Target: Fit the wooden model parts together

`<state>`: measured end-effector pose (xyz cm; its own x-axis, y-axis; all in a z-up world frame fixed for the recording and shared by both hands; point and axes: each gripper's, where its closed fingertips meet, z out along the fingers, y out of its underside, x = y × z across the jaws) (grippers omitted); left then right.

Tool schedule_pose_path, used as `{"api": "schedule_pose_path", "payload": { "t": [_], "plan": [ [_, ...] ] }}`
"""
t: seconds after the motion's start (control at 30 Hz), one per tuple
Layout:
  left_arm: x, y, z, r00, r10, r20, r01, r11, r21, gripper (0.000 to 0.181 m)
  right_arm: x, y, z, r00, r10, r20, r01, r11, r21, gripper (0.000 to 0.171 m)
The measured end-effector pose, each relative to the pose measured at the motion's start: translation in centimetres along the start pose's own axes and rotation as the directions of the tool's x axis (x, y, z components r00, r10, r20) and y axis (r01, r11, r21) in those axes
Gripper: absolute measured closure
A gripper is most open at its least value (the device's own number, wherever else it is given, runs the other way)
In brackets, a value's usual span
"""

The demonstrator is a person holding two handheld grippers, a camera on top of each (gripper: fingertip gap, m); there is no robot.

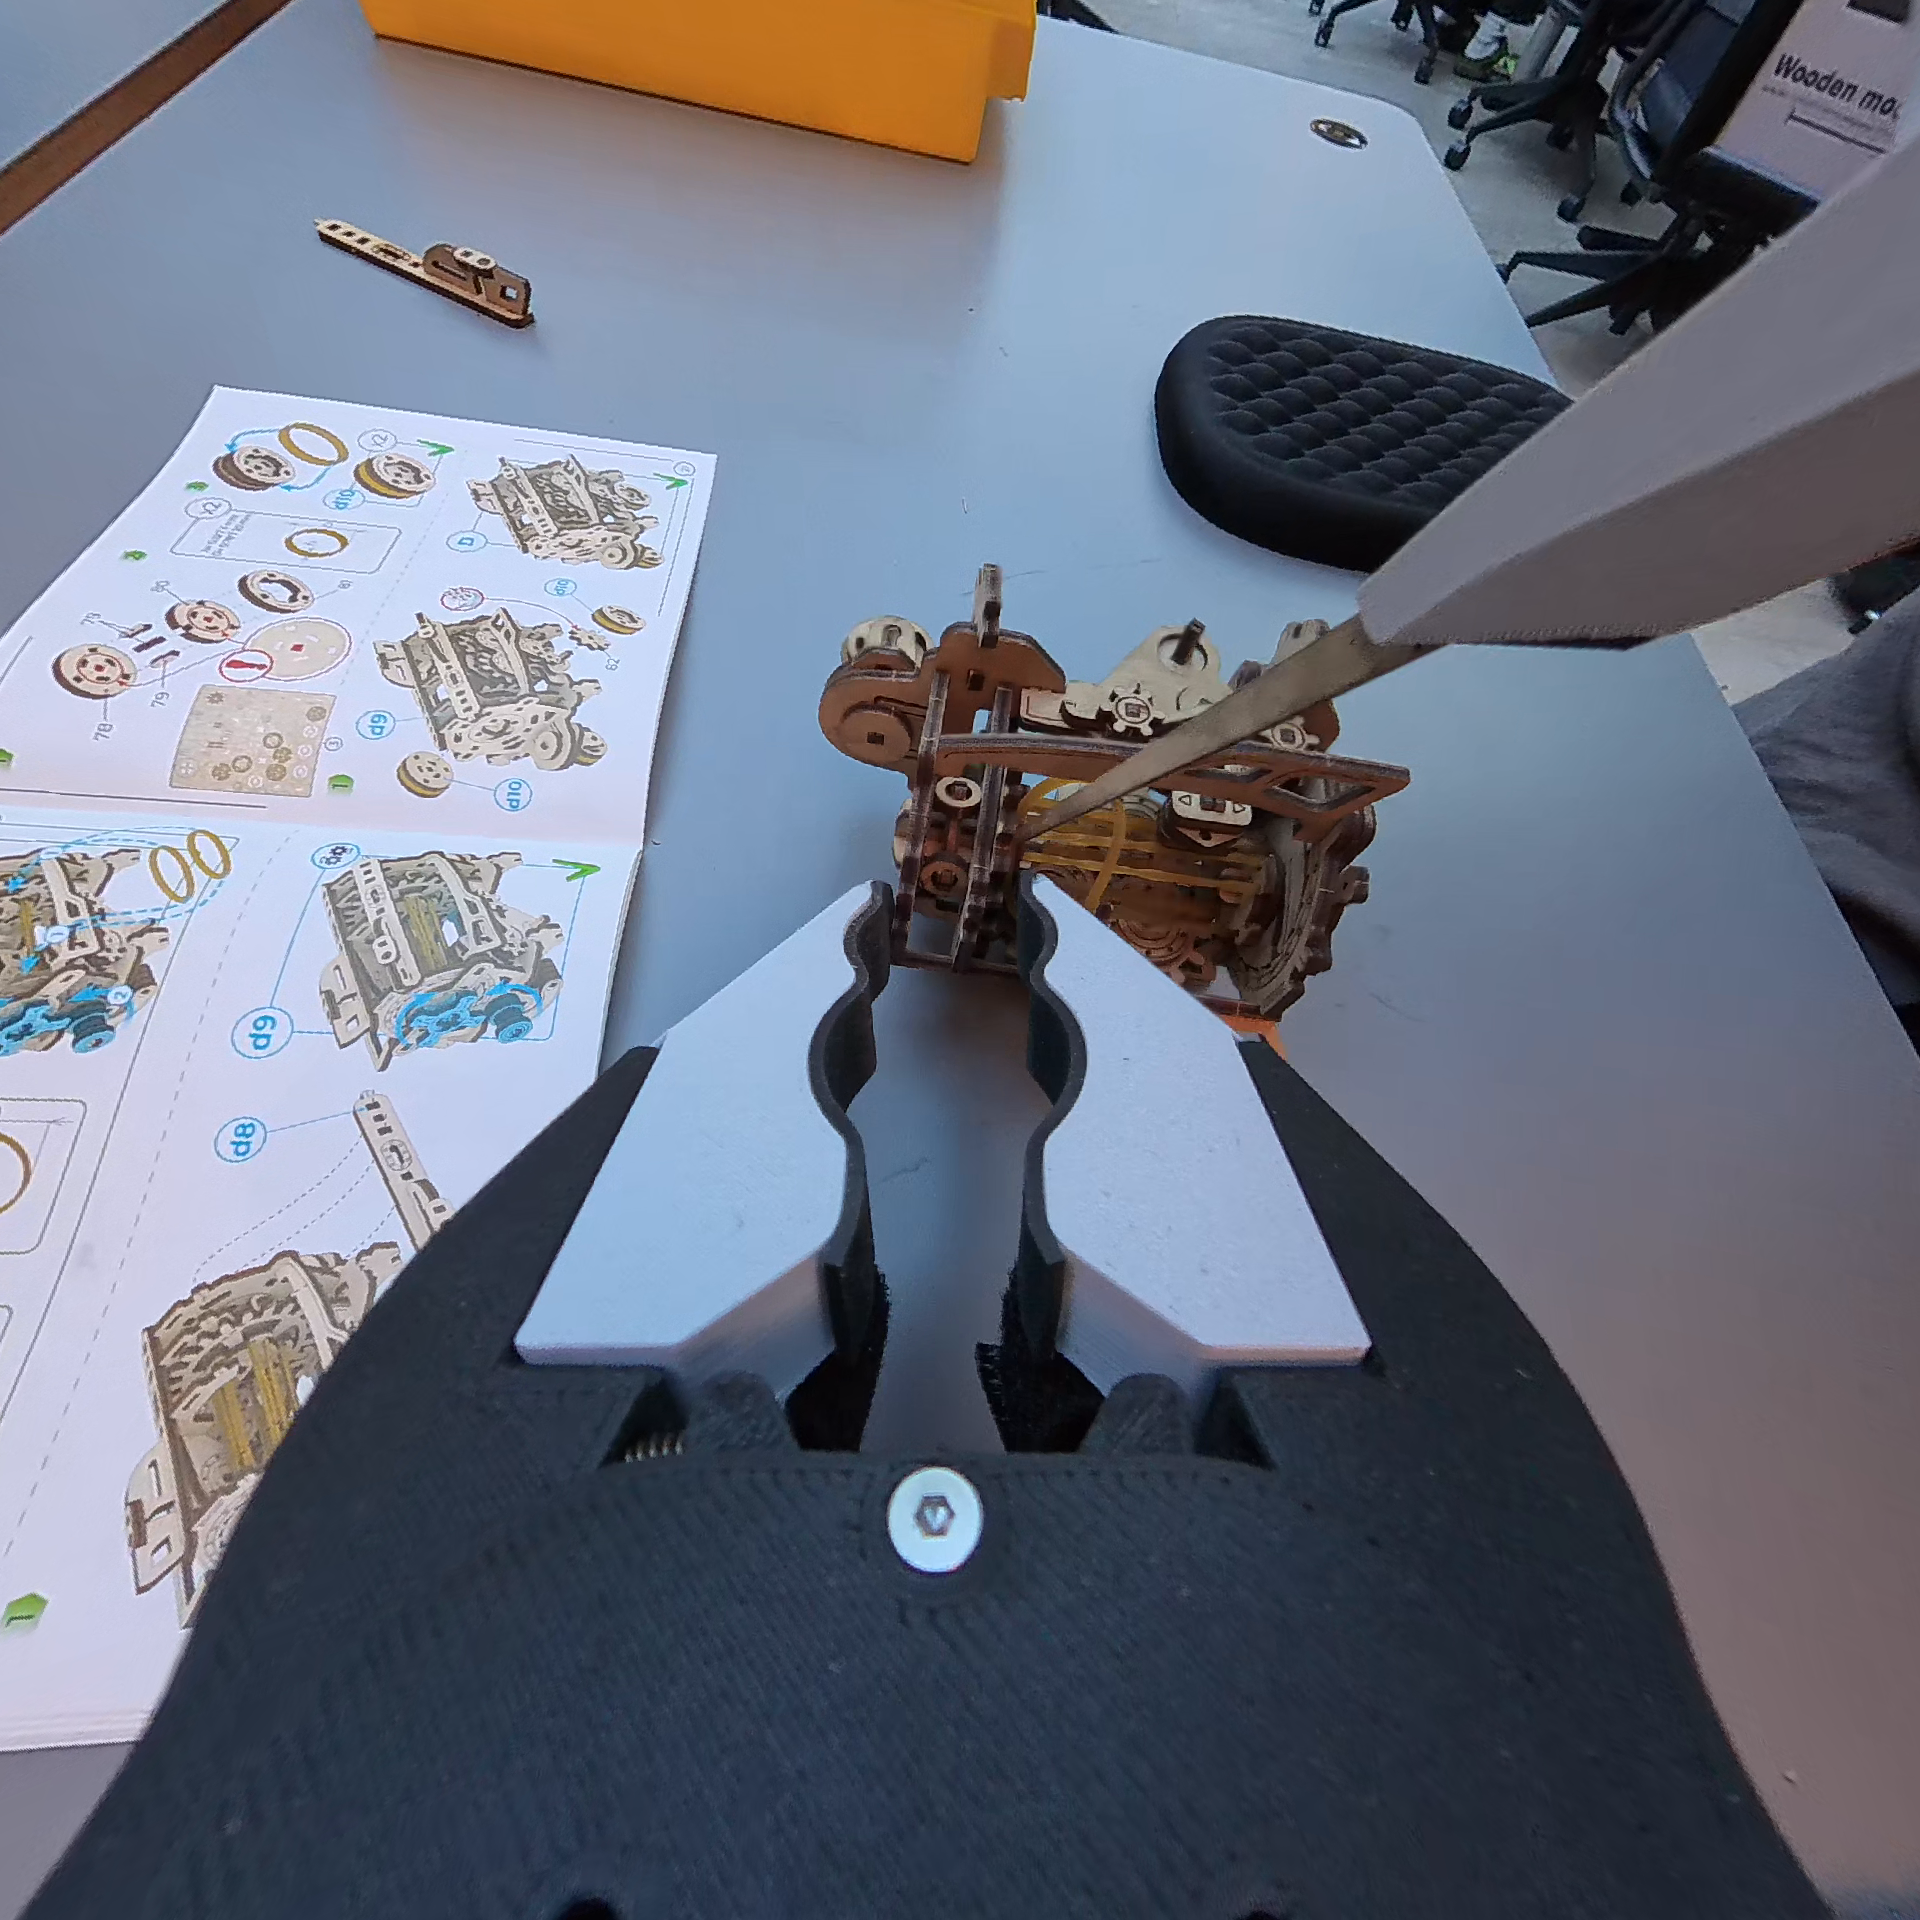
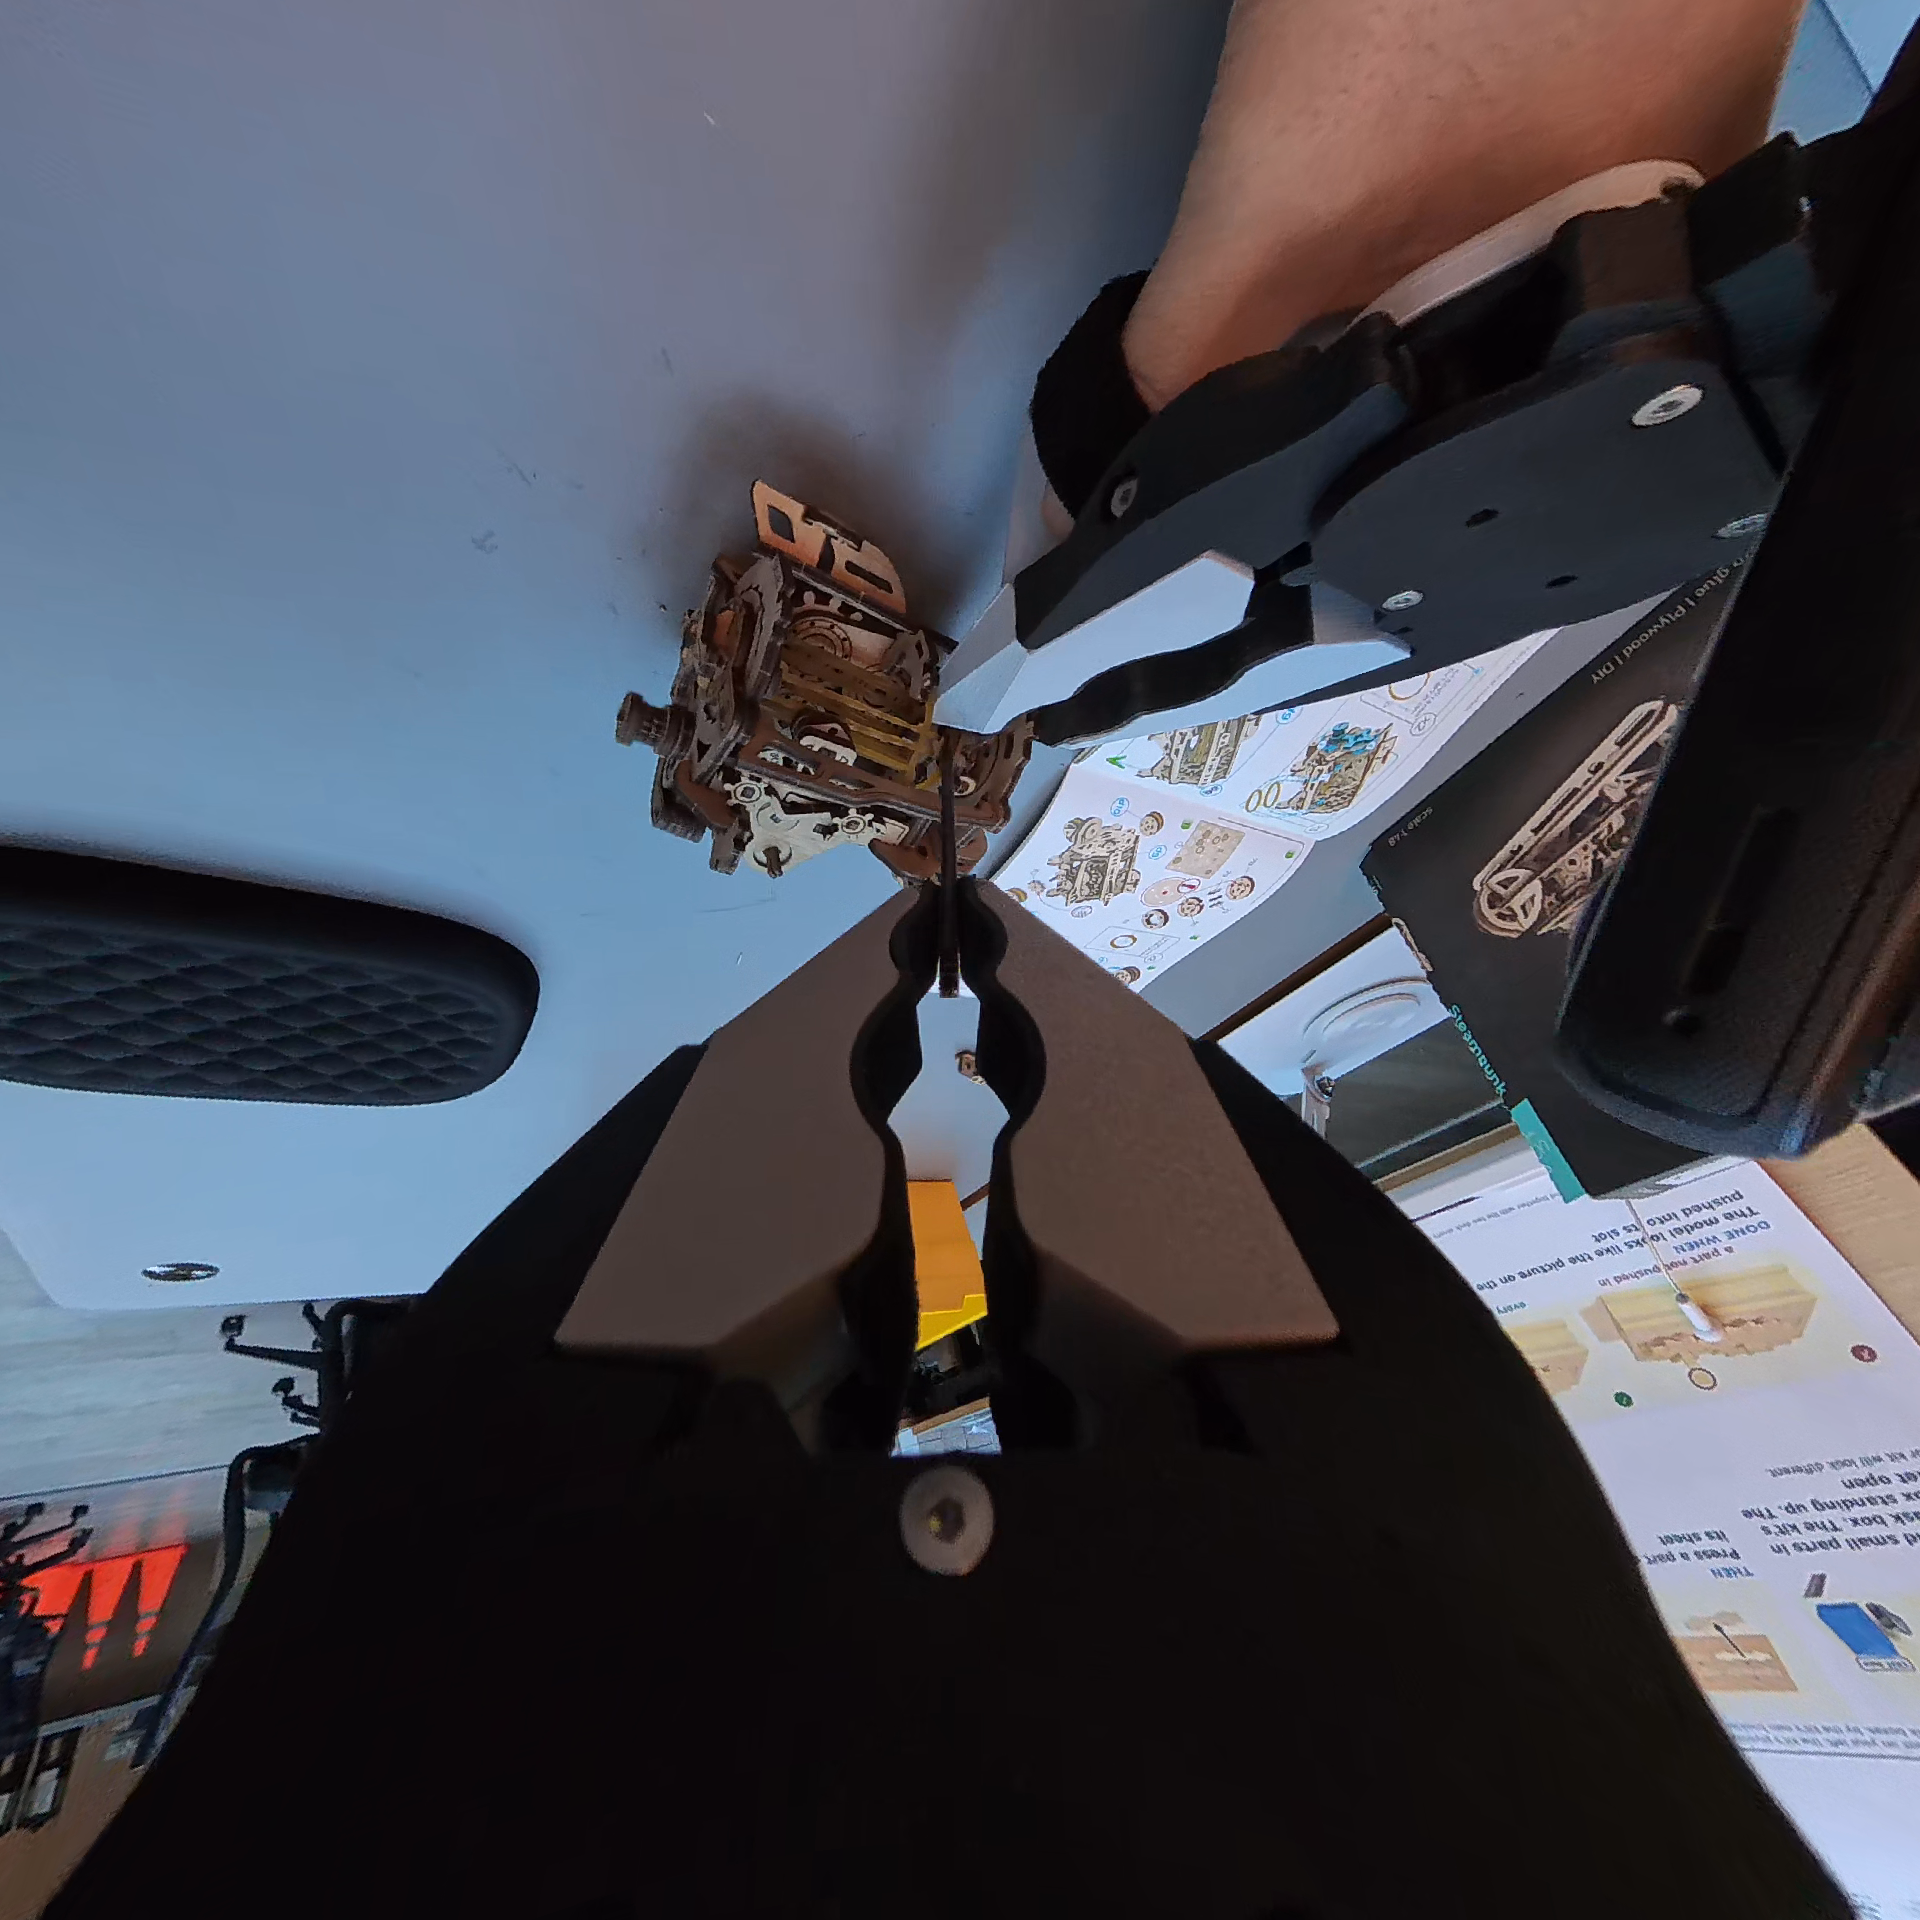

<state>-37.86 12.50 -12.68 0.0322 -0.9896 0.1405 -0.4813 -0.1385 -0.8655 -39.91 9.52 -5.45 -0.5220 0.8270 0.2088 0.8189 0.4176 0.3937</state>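
The wooden model [image 1: 1122, 790], a brown and tan gear assembly with yellow rubber bands [image 1: 1103, 844] inside, stands on the grey table [image 1: 831, 364]. My left gripper [image 1: 958, 912] is closed on the model's near end frame. My right gripper [image 2: 947, 906] is shut on a thin metal tool [image 2: 949, 831]. In the left wrist view this gripper [image 1: 1387, 623] comes in from the upper right, and the tool [image 1: 1195, 738] slants down with its tip among the rubber bands. The right wrist view is upside down and shows the model [image 2: 810, 717] with my left gripper [image 2: 987, 681] against its side.
An open instruction booklet [image 1: 343, 727] lies left of the model. A loose wooden strip part [image 1: 436, 272] and a yellow bin [image 1: 727, 62] are farther back. A black padded rest [image 1: 1340, 436] lies behind the model. A black kit box [image 2: 1538, 852] and a printed sheet [image 2: 1662, 1403] are nearby.
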Motion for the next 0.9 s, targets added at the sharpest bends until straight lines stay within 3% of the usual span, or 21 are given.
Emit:
{"api": "schedule_pose_path", "payload": {
  "t": [0.3,0.9],
  "plan": [
    [0.3,-0.3,0.1,1.0,-0.01,-0.016,0.01,1.0,0.017,0.158,-0.5,0.1,0.0,0.998,0.056,-0.036,-0.057,0.998,-0.035,0.17],
    [0.5,-1.4,0.0,0.998,-0.012,-0.065,0.017,0.997,0.073,0.155,-1.1,0.8,0.0,0.989,0.134,-0.069,-0.131,0.99,0.045,0.17]
  ]
}}
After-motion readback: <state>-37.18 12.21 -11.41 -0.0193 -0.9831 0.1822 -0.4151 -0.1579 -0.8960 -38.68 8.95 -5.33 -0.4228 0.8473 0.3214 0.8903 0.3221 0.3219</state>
